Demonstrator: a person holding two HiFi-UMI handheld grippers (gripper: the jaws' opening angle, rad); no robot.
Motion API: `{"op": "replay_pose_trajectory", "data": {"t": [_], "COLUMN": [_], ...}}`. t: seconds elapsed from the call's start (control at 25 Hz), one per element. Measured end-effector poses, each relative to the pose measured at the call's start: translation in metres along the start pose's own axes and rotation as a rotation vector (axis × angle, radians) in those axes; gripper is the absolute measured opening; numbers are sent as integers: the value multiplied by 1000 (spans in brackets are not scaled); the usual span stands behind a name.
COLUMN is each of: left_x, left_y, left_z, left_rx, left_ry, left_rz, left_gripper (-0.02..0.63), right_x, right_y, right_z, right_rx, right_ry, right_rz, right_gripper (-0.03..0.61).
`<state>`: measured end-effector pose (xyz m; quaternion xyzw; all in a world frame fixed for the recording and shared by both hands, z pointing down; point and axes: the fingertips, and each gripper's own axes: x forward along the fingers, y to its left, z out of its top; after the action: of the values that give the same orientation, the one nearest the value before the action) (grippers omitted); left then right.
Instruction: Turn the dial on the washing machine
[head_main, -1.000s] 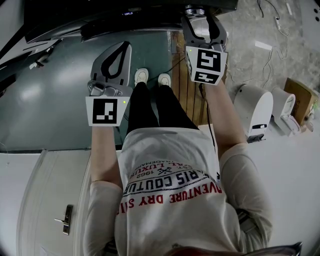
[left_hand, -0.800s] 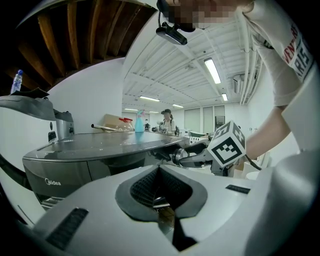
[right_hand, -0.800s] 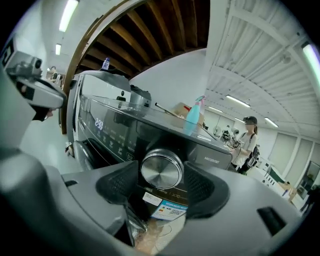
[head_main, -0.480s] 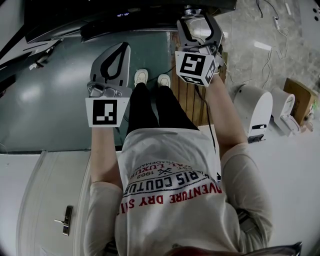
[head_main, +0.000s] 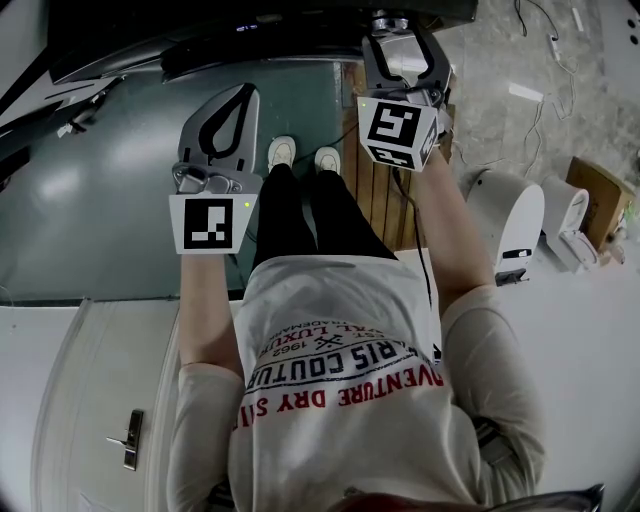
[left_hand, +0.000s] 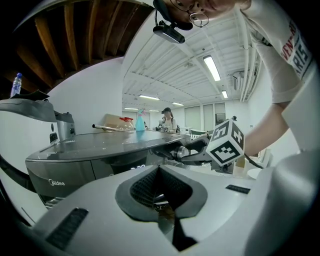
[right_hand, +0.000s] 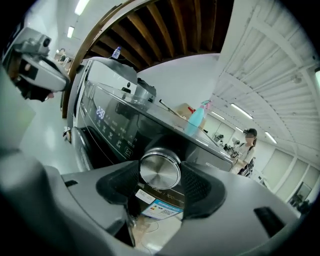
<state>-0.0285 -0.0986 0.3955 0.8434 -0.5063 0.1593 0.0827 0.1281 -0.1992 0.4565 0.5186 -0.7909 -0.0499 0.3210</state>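
Note:
The dark grey washing machine (head_main: 250, 40) runs along the top of the head view. Its round silver dial (right_hand: 160, 169) sits at the right end of the lit control panel (right_hand: 110, 120). My right gripper (right_hand: 161, 176) reaches up to the dial (head_main: 388, 22). Its jaws have just been closing, with the dial between them, and both dark pads (right_hand: 192, 187) touch the dial's rim. My left gripper (head_main: 243, 92) hangs shut and empty over the green floor, left of the person's legs. The left gripper view shows its own jaws (left_hand: 159, 172) and the right gripper's marker cube (left_hand: 225, 145) by the machine.
A blue spray bottle (right_hand: 196, 120) and other items stand on the machine's top. White appliances (head_main: 510, 225) and a cardboard box (head_main: 600, 200) sit on the floor at right. A wooden pallet (head_main: 375, 190) lies under the right arm. A door with a handle (head_main: 130, 440) is at lower left.
The right gripper has rolled about its own axis at the dial, its marker cube tilting and swinging left, then a little back. The left gripper has stayed still.

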Motion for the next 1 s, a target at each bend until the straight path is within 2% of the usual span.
{"op": "replay_pose_trajectory", "data": {"t": [0.24, 0.4, 0.6, 0.72, 0.88, 1.0], "left_x": [2, 3, 0, -5, -11, -17], "left_y": [0, 0, -2, -2, -4, -1], "left_z": [-1, 0, 2, 7, 26, 42], "left_rx": [-8, 3, -8, 6, 40, 1], "left_ry": [-5, -8, -11, -9, -39, -59], "left_rz": [-2, -6, 0, 2, -3, 9], "left_gripper": [15, 15, 15, 15, 15, 16], "right_x": [2, 3, 2, -8, -29, -47], "right_y": [-2, -6, -7, -7, -8, -7], "right_z": [2, -3, -2, 8, 22, 35], "right_rx": [223, 309, 297, 291, 302, 361], "right_ry": [-4, -15, -31, -85, -115, -122], "right_rz": [46, 60, 48, 32, 69, 114], "right_gripper": [278, 278, 282, 282, 281, 260]}}
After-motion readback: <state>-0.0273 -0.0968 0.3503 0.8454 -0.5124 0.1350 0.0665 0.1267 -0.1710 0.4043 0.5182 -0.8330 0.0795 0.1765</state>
